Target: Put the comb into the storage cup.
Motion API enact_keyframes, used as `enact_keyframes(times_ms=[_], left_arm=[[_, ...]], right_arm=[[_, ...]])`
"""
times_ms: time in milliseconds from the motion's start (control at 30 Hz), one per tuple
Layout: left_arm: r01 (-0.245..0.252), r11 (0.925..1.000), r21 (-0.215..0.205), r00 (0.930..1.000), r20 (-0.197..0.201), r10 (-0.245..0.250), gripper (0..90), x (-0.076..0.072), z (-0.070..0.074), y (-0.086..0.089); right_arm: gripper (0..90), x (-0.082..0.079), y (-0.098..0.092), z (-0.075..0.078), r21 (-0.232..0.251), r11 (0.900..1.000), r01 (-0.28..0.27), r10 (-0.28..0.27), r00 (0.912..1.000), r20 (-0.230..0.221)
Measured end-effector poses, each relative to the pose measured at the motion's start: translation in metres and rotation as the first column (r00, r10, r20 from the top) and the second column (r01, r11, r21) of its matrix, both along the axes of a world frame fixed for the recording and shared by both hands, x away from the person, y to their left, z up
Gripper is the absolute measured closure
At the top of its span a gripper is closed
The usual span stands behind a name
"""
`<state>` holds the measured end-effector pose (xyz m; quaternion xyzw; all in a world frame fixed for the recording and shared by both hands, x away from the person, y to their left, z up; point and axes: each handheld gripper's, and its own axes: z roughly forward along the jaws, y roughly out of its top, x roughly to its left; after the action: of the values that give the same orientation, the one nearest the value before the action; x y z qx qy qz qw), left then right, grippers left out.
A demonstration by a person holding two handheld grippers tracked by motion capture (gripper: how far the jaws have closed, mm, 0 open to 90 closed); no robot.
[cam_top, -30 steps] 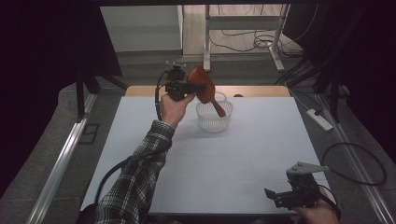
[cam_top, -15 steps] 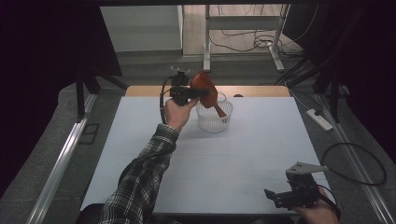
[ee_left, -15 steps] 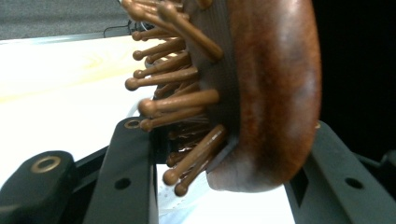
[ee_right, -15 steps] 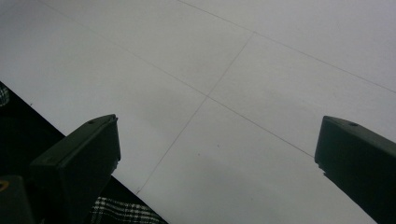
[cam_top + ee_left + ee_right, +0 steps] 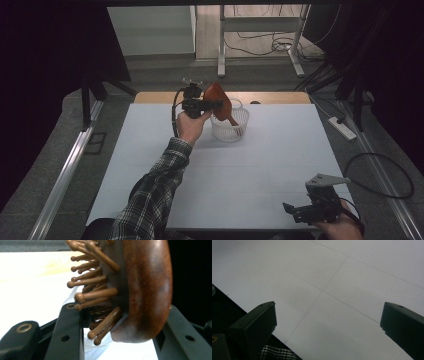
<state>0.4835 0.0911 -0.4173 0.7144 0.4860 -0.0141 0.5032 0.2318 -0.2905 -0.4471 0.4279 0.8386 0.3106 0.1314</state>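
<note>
Grippers stood well apart on the pale grey tabletop, and every place below is told from the small white mesh basket at the table's far middle. Nearest the person, well to the near right of that basket, the right gripper hovered low over the table's near edge, gripped by a hand at the bottom of the high view. Its two black jaws were spread wide with nothing between them; in the right gripper view bare tabletop with thin seam lines lay between them, and a scrap of plaid cloth showed below the table edge.

Farther off, a forearm in a plaid sleeve reached toward the basket's left side. That hand carried the left gripper, level with the basket's rim and just to its left. Its jaws were pinching a reddish-brown wooden paddle hairbrush by the head: one jaw against the rounded wooden bristle pins, the other against the smooth curved back. The brush head stood tilted above the basket's left rim, while its handle slanted down into the basket; whether the handle touched the bottom I could not tell.
</note>
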Motion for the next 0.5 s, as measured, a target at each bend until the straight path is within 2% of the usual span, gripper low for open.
enact_keyframes(times_ms=[300,500], left_arm=[[-0.013,0.9997,-0.022,0.9999,-0.005,0.013,58.5,-0.001,-0.009,0.002],[-0.017,0.9997,-0.015,0.9997,-0.019,0.017,57.2,-0.001,-0.015,0.004]], right_arm=[[0.7,0.000,0.000,0.000,0.000,1.000,0.001,-0.001,1.0000,-0.005],[0.8,0.000,0.001,0.000,-0.004,1.000,-0.002,0.002,1.0000,-0.006]])
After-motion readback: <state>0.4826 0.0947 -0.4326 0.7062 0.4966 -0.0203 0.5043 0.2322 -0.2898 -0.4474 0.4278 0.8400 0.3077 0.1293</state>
